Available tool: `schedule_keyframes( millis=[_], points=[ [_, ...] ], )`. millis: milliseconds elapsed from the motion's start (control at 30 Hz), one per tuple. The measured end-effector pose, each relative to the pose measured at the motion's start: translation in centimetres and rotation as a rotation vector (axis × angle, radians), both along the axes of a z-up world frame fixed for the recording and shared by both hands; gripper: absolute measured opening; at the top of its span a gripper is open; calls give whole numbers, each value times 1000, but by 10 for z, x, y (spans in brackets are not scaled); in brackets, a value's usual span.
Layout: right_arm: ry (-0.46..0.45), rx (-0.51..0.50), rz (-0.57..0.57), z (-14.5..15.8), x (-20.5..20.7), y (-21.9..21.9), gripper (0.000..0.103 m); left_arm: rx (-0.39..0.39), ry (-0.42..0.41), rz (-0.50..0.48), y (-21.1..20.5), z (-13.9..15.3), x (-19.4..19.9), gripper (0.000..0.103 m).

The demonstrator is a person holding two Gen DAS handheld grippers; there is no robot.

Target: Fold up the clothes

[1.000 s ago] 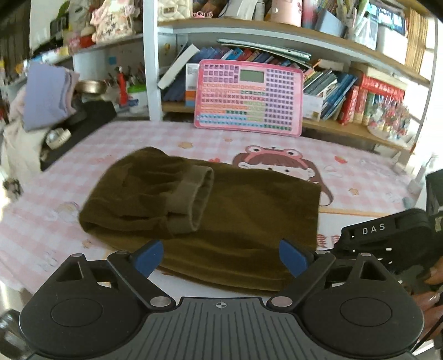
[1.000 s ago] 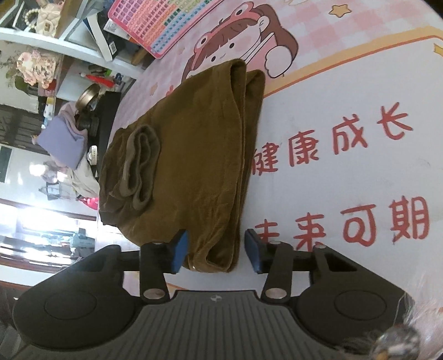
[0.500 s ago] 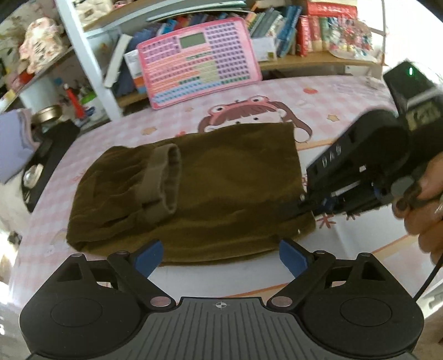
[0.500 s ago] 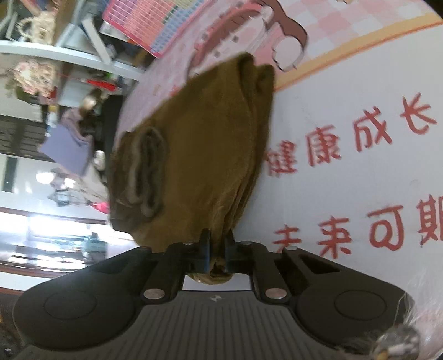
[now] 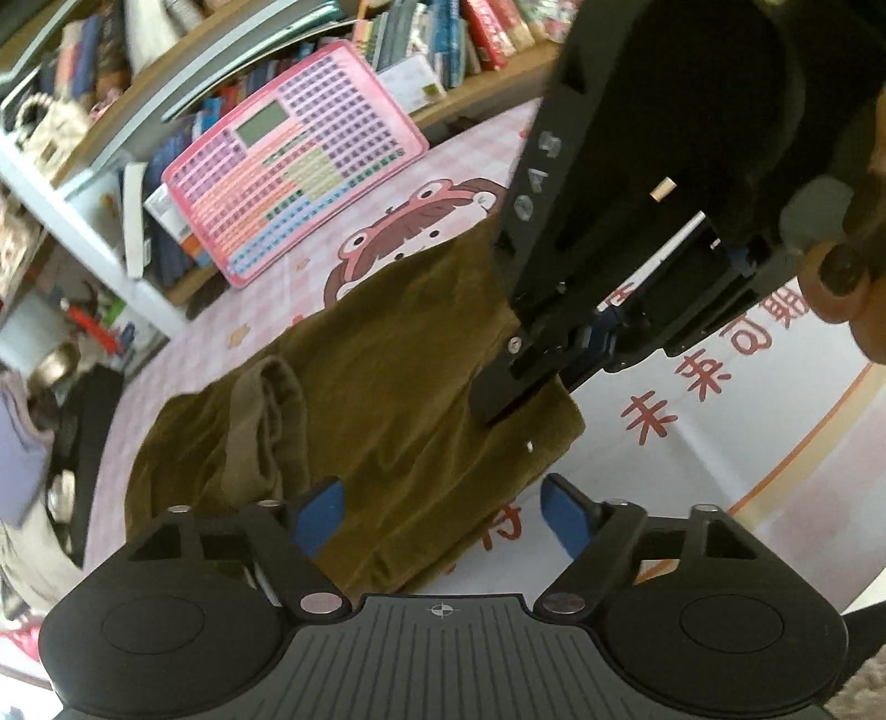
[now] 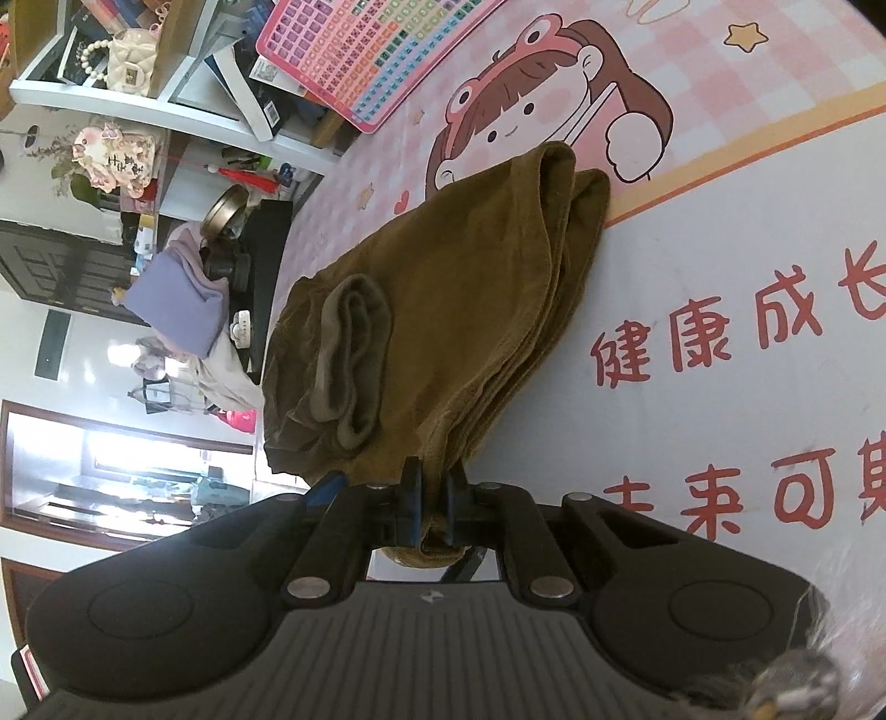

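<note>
While the right gripper (image 6: 433, 501) has its fingers (image 6: 411, 498) clenched on a bunched corner of the garment (image 6: 443, 332), the left gripper (image 5: 443, 512) hangs over the near edge of that cloth with its blue fingers (image 5: 320, 512) apart and closing, nothing pressed between them yet. The garment, olive brown and already folded, lies on the bench (image 6: 747, 266), across a pink checked mat (image 5: 310, 288) with a cartoon girl and red characters. A ribbed cuff (image 5: 266, 421) sits folded on top of it toward the left end. In the left wrist view the right gripper (image 5: 531, 382) comes in from the upper right and bites the cloth's right corner, with a hand (image 5: 853, 266) behind it. A pink keyboard toy (image 5: 293, 160) leans against the bookshelf (image 5: 470, 33) at the bench's far edge.
</note>
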State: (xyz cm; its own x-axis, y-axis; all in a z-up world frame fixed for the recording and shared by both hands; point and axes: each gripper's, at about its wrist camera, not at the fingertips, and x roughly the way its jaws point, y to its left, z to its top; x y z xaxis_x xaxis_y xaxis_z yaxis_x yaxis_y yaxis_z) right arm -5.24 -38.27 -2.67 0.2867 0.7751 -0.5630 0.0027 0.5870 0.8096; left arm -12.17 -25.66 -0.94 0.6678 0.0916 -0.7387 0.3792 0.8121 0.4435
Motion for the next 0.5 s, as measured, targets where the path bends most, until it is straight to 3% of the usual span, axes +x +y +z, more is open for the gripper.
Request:
schedule_keyframes(
  millis=[100,300,367,400,433,500],
  points=[
    [-1,1,4,0,1,0,8,22,-3,-35,-7,-2,1,67],
    [4,16,8,-1,3,-3,8,42,14,-87,-14,-7,6,29],
    [5,15,9,-1,5,-5,14,48,15,-90,-13,-10,7,16],
    [6,14,8,-1,5,-7,24,42,11,-85,-12,-10,8,14],
    [8,9,0,-2,6,-10,45,31,6,-78,-11,-8,8,12],
    [22,20,-31,-7,10,-20,54,9,-6,-64,-8,-3,9,10]
  ],
)
